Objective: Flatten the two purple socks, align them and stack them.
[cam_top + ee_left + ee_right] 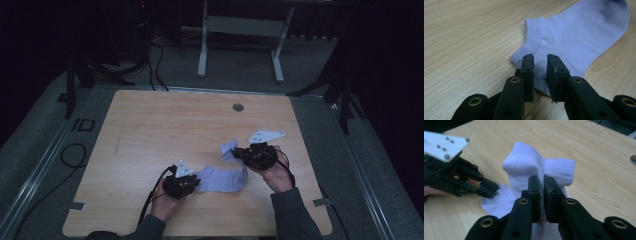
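A pale lilac ankle sock lies on the wooden table between my two grippers. My left gripper sits low at the sock's ribbed cuff end. In the left gripper view its jaws stand slightly apart over the sock's edge, and the fabric lies flat below them, not pinched. My right gripper is shut on the sock's other end. In the right gripper view the sock bunches up above the closed pads, lifted off the table. The left gripper appears there too, its tips at the sock's far edge.
A round cable hole sits near the table's far edge. Bare wood spreads to the left and far side. Beyond the table stand a white desk frame and dark stands with cables on the floor.
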`<action>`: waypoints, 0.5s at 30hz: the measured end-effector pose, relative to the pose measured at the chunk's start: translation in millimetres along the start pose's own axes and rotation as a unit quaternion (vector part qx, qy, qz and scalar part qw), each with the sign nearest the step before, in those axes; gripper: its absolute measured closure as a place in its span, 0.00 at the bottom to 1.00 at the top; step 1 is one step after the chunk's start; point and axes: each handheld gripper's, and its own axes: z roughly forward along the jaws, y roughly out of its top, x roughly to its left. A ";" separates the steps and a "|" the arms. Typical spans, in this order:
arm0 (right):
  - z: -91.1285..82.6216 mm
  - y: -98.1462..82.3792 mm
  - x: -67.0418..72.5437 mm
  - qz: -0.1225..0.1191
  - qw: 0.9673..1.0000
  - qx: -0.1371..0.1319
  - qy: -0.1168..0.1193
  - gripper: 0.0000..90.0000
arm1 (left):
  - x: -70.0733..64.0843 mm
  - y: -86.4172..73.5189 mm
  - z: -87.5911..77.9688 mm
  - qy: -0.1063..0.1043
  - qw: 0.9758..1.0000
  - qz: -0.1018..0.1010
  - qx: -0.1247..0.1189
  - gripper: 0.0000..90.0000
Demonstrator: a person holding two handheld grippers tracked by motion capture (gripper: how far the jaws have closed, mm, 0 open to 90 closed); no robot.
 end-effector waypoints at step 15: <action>24.7 -18.7 6.5 0.012 1.000 0.010 0.026 0.94 | 0.9 0.0 0.3 -0.001 1.000 -0.001 0.000 0.85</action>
